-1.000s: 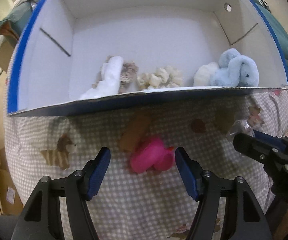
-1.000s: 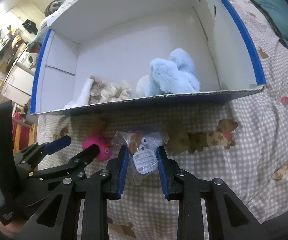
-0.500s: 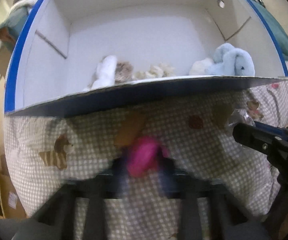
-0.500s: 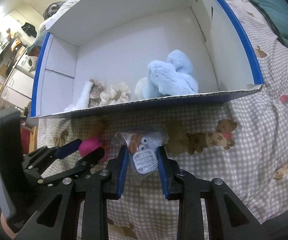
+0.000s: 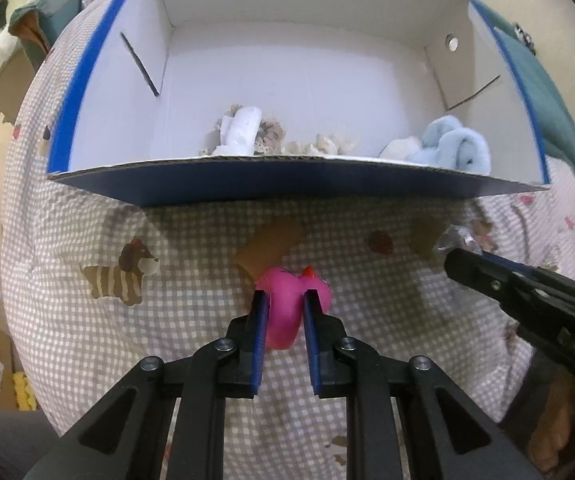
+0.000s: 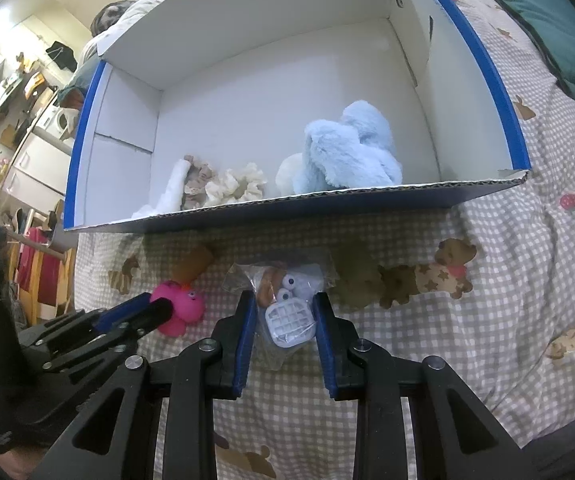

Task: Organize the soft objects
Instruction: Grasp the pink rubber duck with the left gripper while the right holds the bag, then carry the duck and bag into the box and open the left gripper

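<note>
Between left gripper (image 5: 284,303) fingers, pink toy (image 5: 287,300)

We see both views evenly lit by soft indoor light from above, sharp and free of motion blur. The white box (image 5: 303,92) ahead of the tongs is bright inside without glare, and its front wall throws a dark band of shadow onto the checked bedspread (image 6: 507,280) just below. Fisheye bending curves every straight edge, and black vignette fills the corners.
</note>
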The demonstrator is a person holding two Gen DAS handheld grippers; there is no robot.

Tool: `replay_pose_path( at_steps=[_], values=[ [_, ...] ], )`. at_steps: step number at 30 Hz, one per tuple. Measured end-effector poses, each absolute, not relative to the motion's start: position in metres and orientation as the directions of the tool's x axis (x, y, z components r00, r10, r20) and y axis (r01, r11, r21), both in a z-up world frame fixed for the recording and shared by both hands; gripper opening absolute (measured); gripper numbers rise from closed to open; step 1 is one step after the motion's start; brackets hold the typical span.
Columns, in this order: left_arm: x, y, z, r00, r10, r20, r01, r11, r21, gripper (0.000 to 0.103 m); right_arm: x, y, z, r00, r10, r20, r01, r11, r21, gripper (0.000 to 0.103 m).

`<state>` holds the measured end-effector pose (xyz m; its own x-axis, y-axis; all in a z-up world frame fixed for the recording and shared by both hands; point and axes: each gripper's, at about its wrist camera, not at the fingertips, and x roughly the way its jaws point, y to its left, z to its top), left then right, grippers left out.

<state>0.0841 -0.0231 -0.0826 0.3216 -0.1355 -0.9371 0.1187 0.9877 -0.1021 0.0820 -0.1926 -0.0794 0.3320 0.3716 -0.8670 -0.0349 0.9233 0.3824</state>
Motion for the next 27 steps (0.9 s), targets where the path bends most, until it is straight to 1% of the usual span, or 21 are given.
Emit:
replay_pose_path(
  at_steps=[5, 7, 9, 12, 20, 23, 27],
  values=[
    [0.070, 0.013, -0.060, 0.363, -0.148, -0.920, 0.037, 0.989, -0.144, 0.016, 0.081, -0.196, -0.074, 0.348, 0.402, -0.847, -0.034, 0.908, 0.417, 0.030],
    [0.065, 0.033, -0.050, 0.421, -0.163, -0.892, -0.040, 0.980, -0.197, 0.016, 0.080, -0.198, -0.069, 0.362, 0.427, -0.828, -0.042, 0.895, 0.444, 0.030],
    [0.061, 0.046, -0.041, 0.453, -0.177, -0.874, -0.075, 0.969, -0.235, 0.016, 0.078, -0.201, -0.063, 0.381, 0.456, -0.804, -0.056, 0.880, 0.473, 0.030],
    [0.058, 0.054, -0.038, 0.460, -0.151, -0.875, -0.109, 0.968, -0.225, 0.016, 0.074, -0.201, -0.057, 0.393, 0.470, -0.790, -0.086, 0.875, 0.477, 0.030],
    [0.063, 0.043, -0.048, 0.448, -0.103, -0.888, -0.128, 0.976, -0.178, 0.016, 0.070, -0.197, -0.061, 0.378, 0.457, -0.805, -0.091, 0.884, 0.459, 0.030],
    [0.062, 0.042, -0.049, 0.440, -0.063, -0.896, -0.142, 0.980, -0.139, 0.016, 0.074, -0.195, -0.062, 0.370, 0.454, -0.811, -0.088, 0.886, 0.456, 0.030],
    [0.053, 0.043, -0.032, 0.470, -0.041, -0.882, -0.150, 0.981, -0.126, 0.016, 0.073, -0.190, -0.054, 0.382, 0.475, -0.793, -0.102, 0.874, 0.474, 0.030]
  ],
)
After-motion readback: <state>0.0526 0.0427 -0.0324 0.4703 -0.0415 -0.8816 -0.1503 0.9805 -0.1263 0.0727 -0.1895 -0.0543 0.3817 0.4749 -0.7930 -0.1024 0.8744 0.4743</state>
